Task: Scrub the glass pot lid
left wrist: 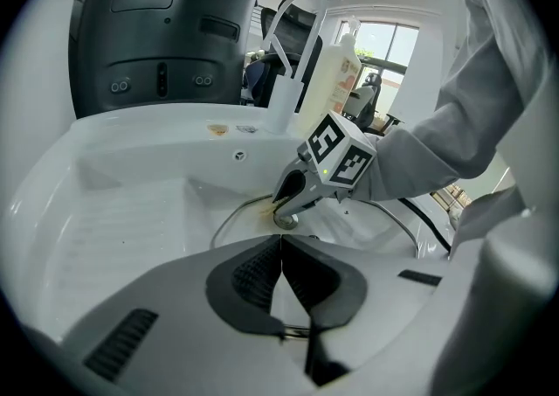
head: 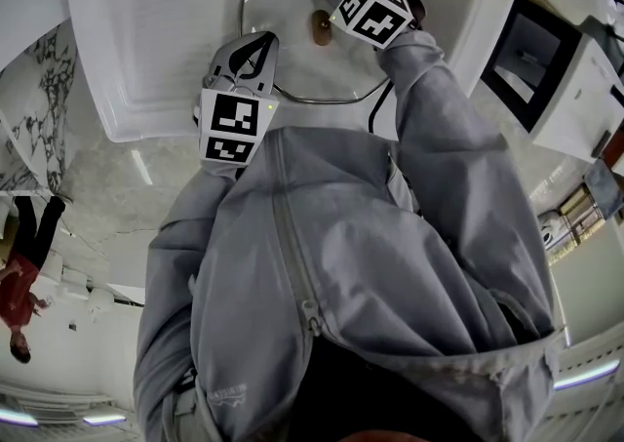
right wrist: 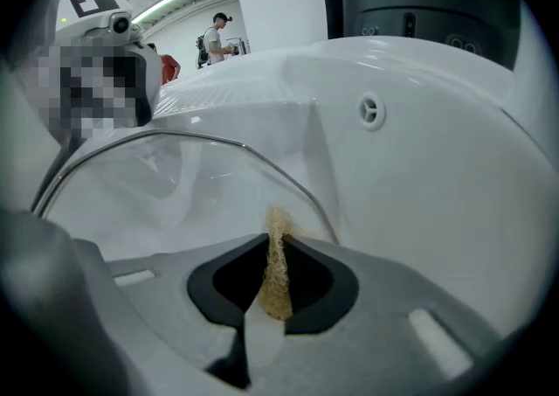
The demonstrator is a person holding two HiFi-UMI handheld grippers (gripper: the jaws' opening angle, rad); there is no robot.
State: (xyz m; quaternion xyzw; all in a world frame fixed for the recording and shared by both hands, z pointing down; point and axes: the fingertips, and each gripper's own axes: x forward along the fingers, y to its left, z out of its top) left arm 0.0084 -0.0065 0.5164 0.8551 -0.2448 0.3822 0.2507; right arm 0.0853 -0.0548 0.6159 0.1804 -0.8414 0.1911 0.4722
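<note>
Right gripper view, metal-rimmed glass lid (right wrist: 175,184), right claw (right wrist: 278,241) pinching tan scrubber (right wrist: 278,274), left claw (left wrist: 281,241) closed

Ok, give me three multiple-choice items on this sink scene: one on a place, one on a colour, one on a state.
1. The glass pot lid lies: A) in the white sink B) on a stove C) on a shelf.
2. The scrub pad is: A) blue B) tan C) green.
3. The right gripper has its jaws: A) open and empty B) shut on a spoon C) shut on the scrub pad.
Answers: 1 A, the basin surrounds it; 2 B, tan fibres show between the jaws; 3 C, the jaws pinch the pad.
</note>
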